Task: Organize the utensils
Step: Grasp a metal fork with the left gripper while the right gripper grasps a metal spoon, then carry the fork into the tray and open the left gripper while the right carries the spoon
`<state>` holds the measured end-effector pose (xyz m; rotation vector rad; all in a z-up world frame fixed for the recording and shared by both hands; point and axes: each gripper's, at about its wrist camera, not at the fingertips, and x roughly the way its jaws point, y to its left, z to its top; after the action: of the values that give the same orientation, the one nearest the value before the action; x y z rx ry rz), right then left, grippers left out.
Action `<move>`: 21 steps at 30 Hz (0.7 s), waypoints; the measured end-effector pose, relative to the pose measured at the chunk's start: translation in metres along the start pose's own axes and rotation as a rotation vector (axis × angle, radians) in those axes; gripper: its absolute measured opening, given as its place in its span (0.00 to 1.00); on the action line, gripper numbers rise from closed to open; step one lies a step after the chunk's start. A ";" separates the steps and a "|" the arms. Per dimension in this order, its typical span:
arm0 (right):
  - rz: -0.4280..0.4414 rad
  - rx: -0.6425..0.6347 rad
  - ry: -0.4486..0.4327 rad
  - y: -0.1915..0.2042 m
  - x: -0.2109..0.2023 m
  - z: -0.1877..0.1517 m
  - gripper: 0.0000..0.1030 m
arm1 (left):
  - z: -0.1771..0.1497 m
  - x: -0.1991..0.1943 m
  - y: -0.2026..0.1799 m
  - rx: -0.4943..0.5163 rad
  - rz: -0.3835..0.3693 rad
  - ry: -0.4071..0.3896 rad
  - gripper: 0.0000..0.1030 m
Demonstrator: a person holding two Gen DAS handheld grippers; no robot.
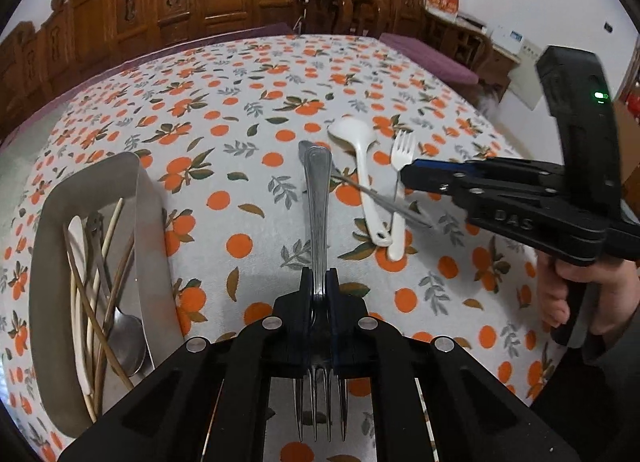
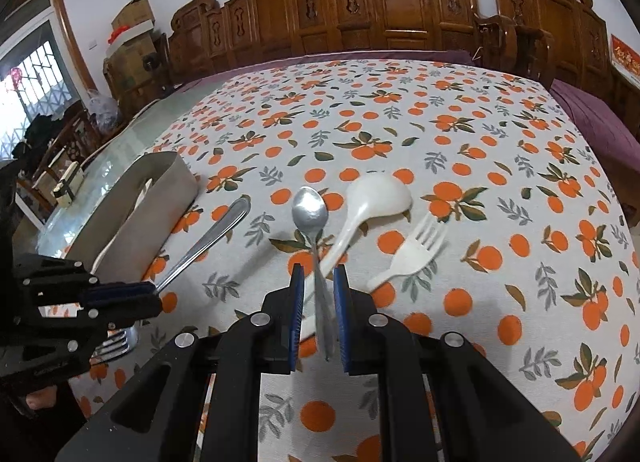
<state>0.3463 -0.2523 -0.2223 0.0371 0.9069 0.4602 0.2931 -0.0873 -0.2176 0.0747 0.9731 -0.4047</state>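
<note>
A metal fork is clenched in the left tool, tines toward the camera and handle running straight ahead along the fingers; the pads press on its neck, and it appears to hang clear of the patterned bench; the right tool grasps a metal spoon by the handle, bowl forward, though its blue pads stand a little apart and the grip looks loose. A steel tray lies just to the left of the left tool, its long axis roughly parallel to the held fork; it already carries chopsticks, another spoon and a pale utensil. From the left wrist view the tray is close beside the fork, so the left hand is the nearer of the two; a short sideways carry with the fork kept lengthwise should line it up with the tray's run. The right tool sits well apart from the tray, with the left tool between them, so the spoon would probably have to wait or cross over. Still on the bench lie a white plastic spoon and a white plastic fork, side by side just ahead of the right tool, handles pointing back toward it.
</note>
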 end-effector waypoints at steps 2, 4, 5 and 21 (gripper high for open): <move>0.000 -0.024 0.017 0.005 0.004 0.006 0.16 | 0.001 -0.004 0.000 0.002 -0.010 -0.009 0.06; -0.016 -0.059 0.035 0.011 0.011 0.013 0.16 | 0.003 -0.011 -0.001 0.005 -0.016 -0.027 0.06; -0.019 -0.069 0.049 0.012 0.015 0.015 0.16 | 0.004 -0.015 0.000 0.004 -0.019 -0.037 0.06; -0.110 -0.227 0.251 0.030 0.068 0.032 0.20 | 0.011 -0.041 0.021 -0.044 -0.037 -0.101 0.06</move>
<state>0.3960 -0.1928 -0.2468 -0.2813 1.0910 0.4691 0.2887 -0.0579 -0.1802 -0.0039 0.8843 -0.4167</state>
